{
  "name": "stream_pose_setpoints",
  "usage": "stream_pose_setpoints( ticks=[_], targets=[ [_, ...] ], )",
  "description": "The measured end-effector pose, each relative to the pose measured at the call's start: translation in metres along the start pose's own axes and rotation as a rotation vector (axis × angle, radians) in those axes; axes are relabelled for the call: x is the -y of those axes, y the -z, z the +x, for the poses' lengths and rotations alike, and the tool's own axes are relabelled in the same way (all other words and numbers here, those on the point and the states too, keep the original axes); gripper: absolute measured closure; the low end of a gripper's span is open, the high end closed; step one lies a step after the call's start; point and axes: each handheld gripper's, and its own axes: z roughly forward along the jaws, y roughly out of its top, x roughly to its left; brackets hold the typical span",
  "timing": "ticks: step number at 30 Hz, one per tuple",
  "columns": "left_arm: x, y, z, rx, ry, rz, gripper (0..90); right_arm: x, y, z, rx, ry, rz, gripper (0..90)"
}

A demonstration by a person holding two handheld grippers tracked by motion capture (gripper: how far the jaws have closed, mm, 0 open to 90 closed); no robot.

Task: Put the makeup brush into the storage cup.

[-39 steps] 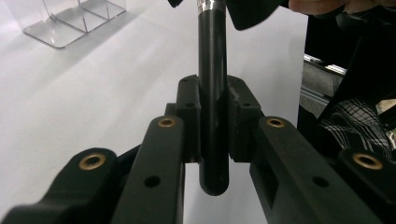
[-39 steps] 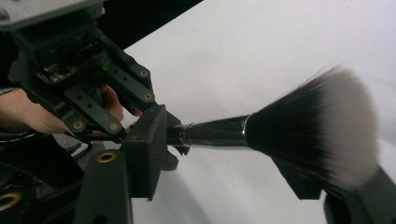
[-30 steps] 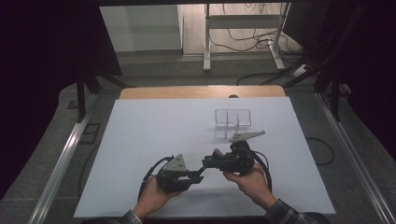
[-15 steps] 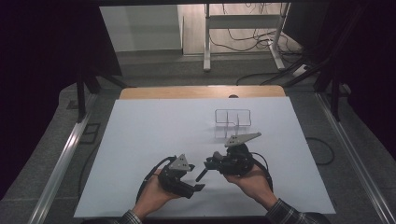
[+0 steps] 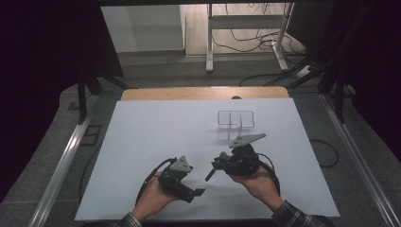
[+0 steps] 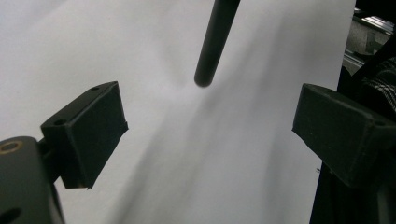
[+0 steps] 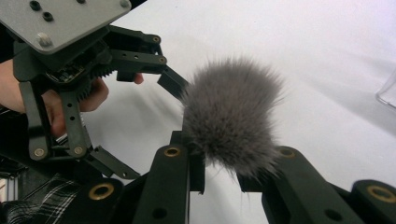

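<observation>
My right gripper [image 7: 219, 163] is shut on a brush just below its fluffy grey head [image 7: 231, 116]. The brush's black handle [image 5: 211, 173] sticks out toward the left hand. In the left gripper view the handle's end [image 6: 215, 42] hangs ahead of the gap, above the white sheet. My left gripper [image 6: 210, 126] has just been opening; its pads [image 6: 88, 130] stand wide apart with nothing pressed between them. Seen from above, the left gripper [image 5: 194, 189] sits near the table's front, a little left of the right gripper [image 5: 218, 166]. The left gripper [image 7: 144, 126] also appears open in the right gripper view.
A white sheet [image 5: 156, 132] covers the table, with a wooden strip [image 5: 203, 93] at its far edge. A small clear rack [image 5: 235, 119] stands beyond the right gripper. Metal rails [image 5: 66, 156] run along both sides, and cables lie on the floor behind.
The left gripper's jaws have opened off the brush handle and swung toward the near edge. The right gripper keeps the brush and has barely shifted.
</observation>
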Motion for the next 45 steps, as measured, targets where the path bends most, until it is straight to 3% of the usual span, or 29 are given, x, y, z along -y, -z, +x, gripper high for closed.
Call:
stream_pose_setpoints(
  ticks=[13, 45],
  targets=[
    [0.007, 0.005, 0.009, -0.022, 0.013, 0.015, 5.4, 0.004, 0.011, -0.010, 0.067, 0.046, 0.002, 76.4],
    [0.020, 0.027, 0.023, -0.103, 0.015, 0.012, 1.9, 0.007, 0.035, -0.034, 0.181, 0.029, -0.038, 76.4]
  ],
)
